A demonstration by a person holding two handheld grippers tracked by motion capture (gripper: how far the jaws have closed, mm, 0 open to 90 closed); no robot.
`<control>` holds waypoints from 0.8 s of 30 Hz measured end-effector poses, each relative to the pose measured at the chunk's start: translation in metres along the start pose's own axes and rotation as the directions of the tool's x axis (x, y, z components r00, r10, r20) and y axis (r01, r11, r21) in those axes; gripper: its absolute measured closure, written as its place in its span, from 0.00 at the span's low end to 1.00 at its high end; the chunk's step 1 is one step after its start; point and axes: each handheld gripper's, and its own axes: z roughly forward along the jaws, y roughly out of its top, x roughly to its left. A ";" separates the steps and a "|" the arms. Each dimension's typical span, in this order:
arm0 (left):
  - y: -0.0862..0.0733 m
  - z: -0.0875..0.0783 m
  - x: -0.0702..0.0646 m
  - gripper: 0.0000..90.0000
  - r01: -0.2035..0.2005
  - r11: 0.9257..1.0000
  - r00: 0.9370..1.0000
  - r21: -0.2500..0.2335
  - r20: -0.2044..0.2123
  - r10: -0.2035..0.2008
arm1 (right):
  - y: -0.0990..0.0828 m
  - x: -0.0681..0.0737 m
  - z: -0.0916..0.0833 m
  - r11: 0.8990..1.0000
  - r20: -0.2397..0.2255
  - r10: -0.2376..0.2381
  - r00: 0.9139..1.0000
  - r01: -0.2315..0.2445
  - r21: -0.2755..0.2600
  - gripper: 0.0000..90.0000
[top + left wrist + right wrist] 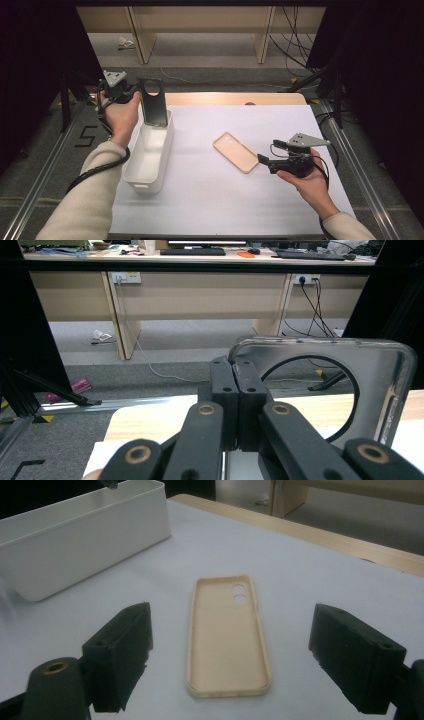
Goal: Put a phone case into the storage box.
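Note:
A dark phone case (pixel 154 102) with a large round camera hole hangs upright over the far end of a white bin (pixel 165 150). My left gripper (pixel 139 95) is shut on its edge. In the left gripper view the jaws (pixel 232 365) pinch the case's rim, and the case (pixel 385 375) extends to the right. A beige phone case (pixel 235 152) lies open side up on the white table cover. My right gripper (pixel 261 160) is open, low over the table, just short of the case's near end. In the right gripper view the beige case (pixel 227 640) lies ahead between the spread jaws (pixel 230 617).
The white bin (pixel 75 545) stands along the left side of the white cover (pixel 225 200). A wooden table edge (pixel 235 98) runs along the back. Metal rails (pixel 360 170) flank the table, and dark frame posts and cables stand at the far corners.

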 end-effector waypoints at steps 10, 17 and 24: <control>-0.001 0.005 0.002 0.99 -0.006 1.000 1.000 0.008 -0.015 0.006 | 0.000 0.000 0.000 1.000 -0.002 0.001 1.000 -0.001 -0.002 0.20; -0.003 0.009 0.004 0.99 -0.004 1.000 1.000 0.013 -0.021 0.005 | 0.000 0.000 0.000 1.000 -0.003 0.001 1.000 -0.001 -0.003 0.20; -0.005 0.013 0.006 0.99 -0.004 1.000 1.000 0.019 -0.028 0.004 | 0.000 0.000 0.000 1.000 -0.004 0.001 1.000 -0.001 -0.003 0.20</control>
